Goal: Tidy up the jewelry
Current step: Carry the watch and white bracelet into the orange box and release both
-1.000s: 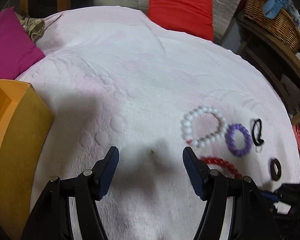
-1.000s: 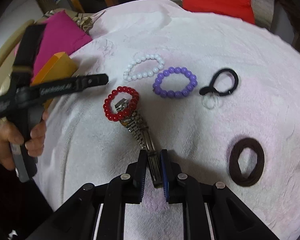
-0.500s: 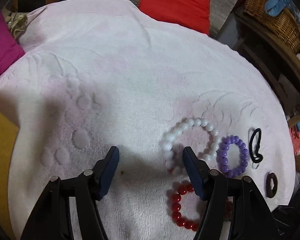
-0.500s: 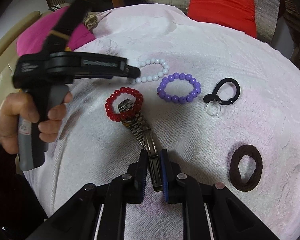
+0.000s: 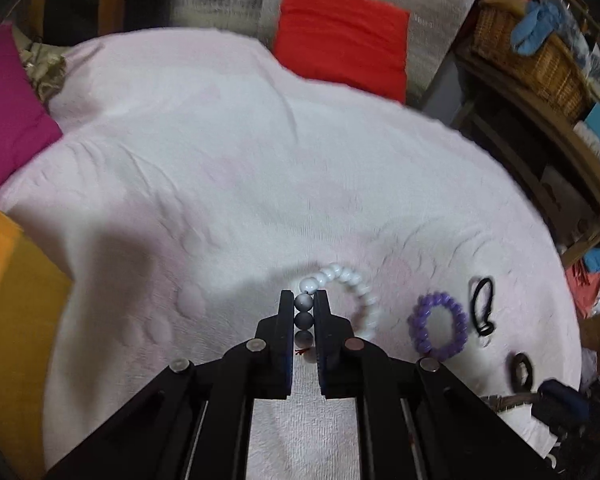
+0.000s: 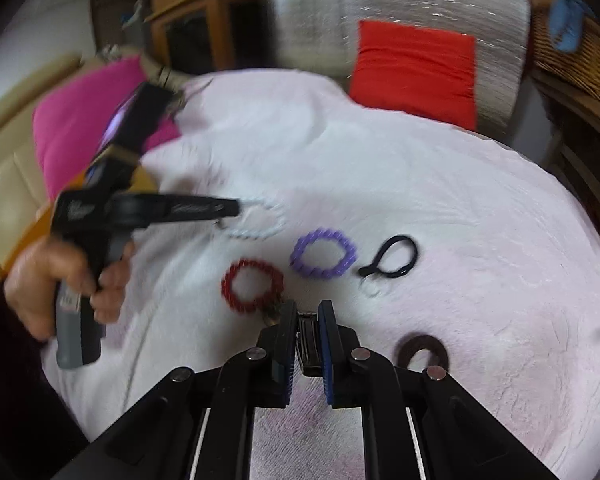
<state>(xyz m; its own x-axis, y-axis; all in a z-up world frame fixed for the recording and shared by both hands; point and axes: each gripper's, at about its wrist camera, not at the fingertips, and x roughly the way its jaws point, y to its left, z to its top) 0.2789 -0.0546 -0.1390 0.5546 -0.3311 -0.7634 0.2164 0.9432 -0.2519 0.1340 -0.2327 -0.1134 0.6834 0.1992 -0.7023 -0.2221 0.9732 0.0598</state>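
Observation:
My left gripper (image 5: 303, 308) is shut on the white bead bracelet (image 5: 356, 284), with beads pinched between its jaws on the pink towel (image 5: 220, 184). From the right wrist view the left gripper (image 6: 236, 208) reaches the white bracelet (image 6: 260, 228). My right gripper (image 6: 306, 320) is shut on the metal watch band (image 6: 309, 340). A red bead bracelet (image 6: 252, 286), a purple bead bracelet (image 6: 324, 254), a black hair tie with a ring (image 6: 392, 262) and a brown hair tie (image 6: 422, 352) lie on the towel. The purple bracelet (image 5: 438, 328) also shows in the left wrist view.
An orange box (image 5: 12, 312) stands at the towel's left edge. A magenta cushion (image 5: 8, 120) lies at the far left, a red cushion (image 5: 340, 52) at the back. A wicker basket (image 5: 532, 68) sits on shelves to the right.
My left gripper moved right to the white bracelet and closed on its beads. My right gripper, still shut on the watch band, has lifted and pulled the watch off the red bracelet.

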